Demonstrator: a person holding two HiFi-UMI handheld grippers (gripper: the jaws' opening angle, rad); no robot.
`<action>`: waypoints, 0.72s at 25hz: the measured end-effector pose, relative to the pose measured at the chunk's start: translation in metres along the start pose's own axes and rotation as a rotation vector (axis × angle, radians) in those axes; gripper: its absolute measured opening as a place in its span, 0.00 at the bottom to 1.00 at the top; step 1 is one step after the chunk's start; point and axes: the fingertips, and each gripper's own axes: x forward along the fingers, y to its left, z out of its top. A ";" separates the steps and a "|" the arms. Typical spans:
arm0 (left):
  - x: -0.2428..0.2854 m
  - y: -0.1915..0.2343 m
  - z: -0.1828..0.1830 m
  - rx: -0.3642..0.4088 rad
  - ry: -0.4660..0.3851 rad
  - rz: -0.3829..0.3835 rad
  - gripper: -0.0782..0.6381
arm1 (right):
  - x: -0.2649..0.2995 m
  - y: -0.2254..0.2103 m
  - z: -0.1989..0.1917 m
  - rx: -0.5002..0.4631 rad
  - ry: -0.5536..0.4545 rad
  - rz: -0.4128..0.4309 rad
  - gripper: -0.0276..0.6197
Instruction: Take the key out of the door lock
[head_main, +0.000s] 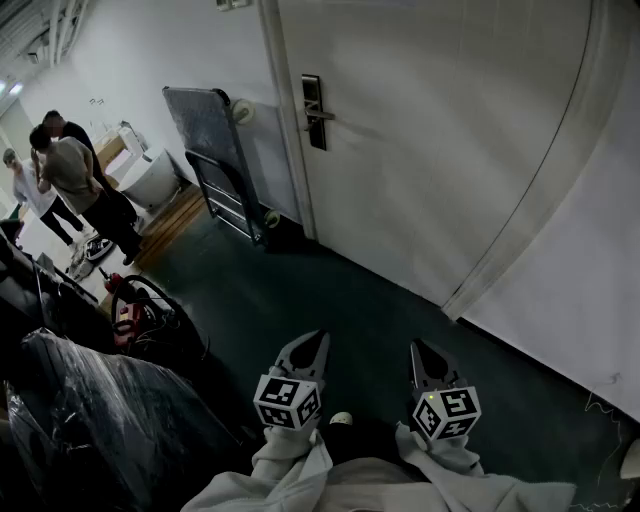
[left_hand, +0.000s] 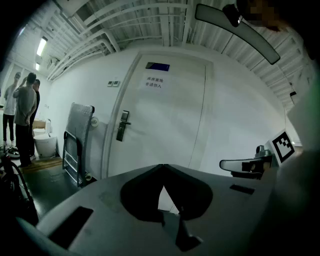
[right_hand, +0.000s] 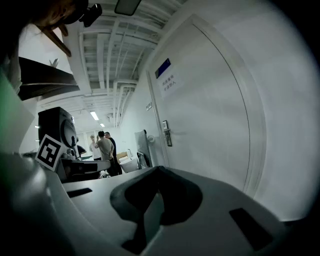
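Note:
A white door stands shut ahead of me, with a dark lock plate and lever handle near its left edge. The plate also shows in the left gripper view and, small, in the right gripper view. The key is too small to make out. My left gripper and right gripper are held low over the dark floor, side by side, well short of the door. Both point toward it. Each has its jaw tips meeting, with nothing between them.
A folded platform trolley leans on the wall left of the door. Further left, several people stand by a white fixture. Dark plastic-covered bulk and a red item with cables sit at my left.

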 end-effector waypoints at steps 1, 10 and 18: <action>0.000 0.001 0.000 0.002 0.001 -0.004 0.13 | 0.001 0.001 -0.001 0.004 0.000 -0.001 0.12; 0.004 0.004 -0.001 0.004 0.007 -0.026 0.13 | 0.012 0.006 -0.003 0.030 0.005 -0.003 0.12; 0.001 0.015 0.004 0.009 -0.009 -0.038 0.13 | 0.024 0.020 -0.003 0.023 0.001 0.005 0.12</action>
